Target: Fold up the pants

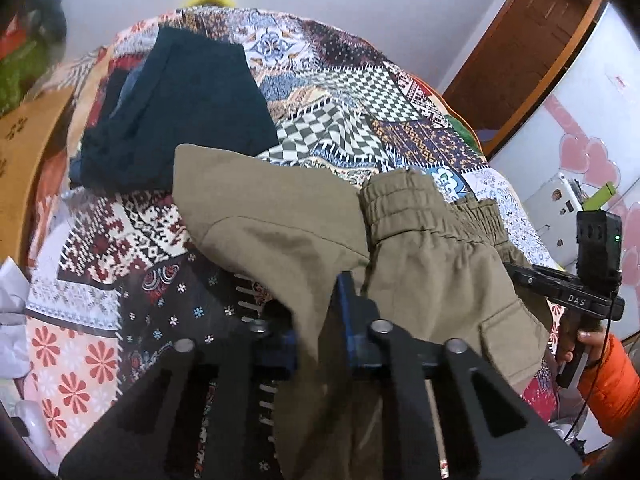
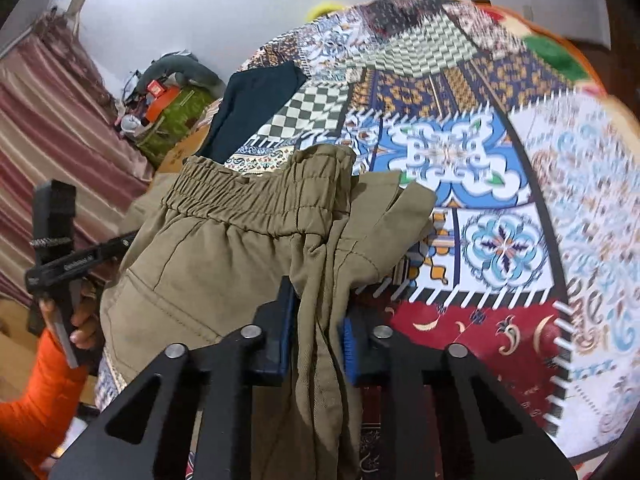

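Observation:
Olive khaki pants [image 1: 436, 268] with an elastic waistband hang lifted above a patchwork bedspread [image 1: 344, 92]. My left gripper [image 1: 320, 320] is shut on a fold of the pants near the waist. My right gripper [image 2: 316, 328] is shut on another bunch of the same pants [image 2: 224, 248]; the waistband [image 2: 256, 192] stretches across between the two. The right gripper shows in the left wrist view [image 1: 576, 292], held by a hand in an orange sleeve. The left gripper shows at the left of the right wrist view [image 2: 60, 256].
A folded dark navy garment [image 1: 188, 108] lies on the bedspread beyond the pants, and also shows in the right wrist view [image 2: 256, 100]. A wooden headboard [image 1: 20, 152] is at left. A brown door [image 1: 532, 36] and white cabinet [image 1: 592, 112] stand at right. A curtain [image 2: 48, 120] hangs at left.

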### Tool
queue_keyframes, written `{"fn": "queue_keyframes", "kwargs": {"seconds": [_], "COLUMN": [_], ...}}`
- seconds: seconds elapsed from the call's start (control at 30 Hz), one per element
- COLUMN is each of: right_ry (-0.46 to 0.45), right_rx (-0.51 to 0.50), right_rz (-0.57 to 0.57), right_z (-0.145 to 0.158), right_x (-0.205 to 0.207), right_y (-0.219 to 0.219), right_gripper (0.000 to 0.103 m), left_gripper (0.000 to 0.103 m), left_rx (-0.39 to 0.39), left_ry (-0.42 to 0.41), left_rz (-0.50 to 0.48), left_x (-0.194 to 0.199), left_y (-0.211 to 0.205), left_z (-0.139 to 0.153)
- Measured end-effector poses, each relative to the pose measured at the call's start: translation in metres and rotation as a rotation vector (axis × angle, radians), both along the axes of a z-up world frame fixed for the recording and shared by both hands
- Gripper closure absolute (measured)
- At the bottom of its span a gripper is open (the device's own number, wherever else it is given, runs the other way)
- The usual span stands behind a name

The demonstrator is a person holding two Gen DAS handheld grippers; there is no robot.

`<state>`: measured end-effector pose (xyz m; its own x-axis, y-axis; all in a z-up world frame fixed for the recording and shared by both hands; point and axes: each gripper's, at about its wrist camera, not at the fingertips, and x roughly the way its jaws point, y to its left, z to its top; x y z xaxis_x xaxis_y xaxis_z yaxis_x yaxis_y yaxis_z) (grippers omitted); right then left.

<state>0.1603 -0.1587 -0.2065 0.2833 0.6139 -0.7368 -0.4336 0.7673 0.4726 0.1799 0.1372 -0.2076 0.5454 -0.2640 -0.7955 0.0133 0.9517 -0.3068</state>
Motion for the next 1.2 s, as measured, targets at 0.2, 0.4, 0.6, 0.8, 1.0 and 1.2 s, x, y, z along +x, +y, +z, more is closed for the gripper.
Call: {"fn": "queue_keyframes", "kwargs": {"seconds": [0.2, 0.4, 0.6, 0.8, 1.0, 1.2], "right_ry": [-0.057, -0.168, -0.268, -0.334, -0.351, -0.335], "right_rx": [-0.012, -0.026, -0.006, -0.001, -0.007, -0.037], "right_rz": [0.027, 0.054, 0.067, 0.077, 0.080, 0.081], "right_z": [0.024, 0.059, 0.091, 0.110, 0.103, 0.079], "right_x": [0.002, 0.009, 0.028, 0.056, 0.097, 0.134], "right_y": [0.006, 0.023, 0.046, 0.086, 0.131, 0.169], "right_gripper": [0.091, 0.092, 0.092, 0.092, 0.092, 0.092], "left_gripper": [0.098, 0.098, 0.098, 0.098, 0.098, 0.098], "left_rx": [0.076, 0.122, 0.191, 0.273, 0.301, 0.305], "left_ry": [-0.064, -0.164, -0.234, -0.280, -0.250, -0.207], "left_rz": [-0.004, 0.019, 0.066, 0.152, 0.234, 0.295], "left_x": [-0.007, -0.013, -0.003, 0.023, 0.065, 0.110], "left_y": [-0.009, -0.007, 0.014, 0.044, 0.082, 0.119], "left_z": [0.029, 0.070, 0.105, 0.121, 0.111, 0.081]}}
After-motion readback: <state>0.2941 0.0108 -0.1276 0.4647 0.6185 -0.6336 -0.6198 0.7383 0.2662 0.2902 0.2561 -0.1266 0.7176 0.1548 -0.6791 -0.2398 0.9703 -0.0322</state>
